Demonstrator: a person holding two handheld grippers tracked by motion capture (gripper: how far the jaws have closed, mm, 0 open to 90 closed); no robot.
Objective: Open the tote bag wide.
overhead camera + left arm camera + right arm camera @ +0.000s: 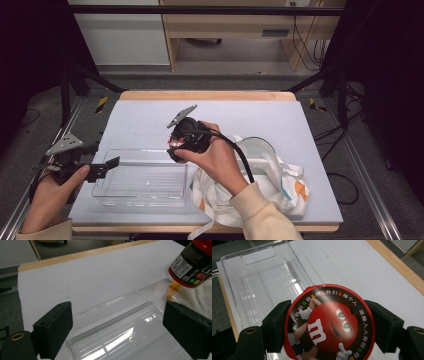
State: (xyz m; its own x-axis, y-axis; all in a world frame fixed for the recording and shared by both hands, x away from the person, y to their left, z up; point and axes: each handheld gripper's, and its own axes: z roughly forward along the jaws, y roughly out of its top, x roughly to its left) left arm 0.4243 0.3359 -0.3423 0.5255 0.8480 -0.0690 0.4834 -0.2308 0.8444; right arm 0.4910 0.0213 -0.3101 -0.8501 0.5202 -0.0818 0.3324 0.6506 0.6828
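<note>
The right gripper is clamped on a round M&M's candy tub, one black jaw pressed against each side of its red-rimmed lid. It hangs above the right edge of the clear plastic tray, which sits on the near left of the white-covered worktop.

From the left gripper's view the tub shows a dark printed body tapering below the red cap, tilted in the air. It looks like a rigid plastic container, stiff enough to take a firm squeeze without buckling. The glossy label and the smooth round wall are likely slippery, so the grip across the widest part, at the lid rim, seems the sensible hold; a lower grip on the taper could slide. Its weight depends on how full it is, which I cannot tell.

The left gripper holds nothing, its jaws standing apart at the tray's left end. A printed cloth bag lies crumpled to the right of the tray.
</note>
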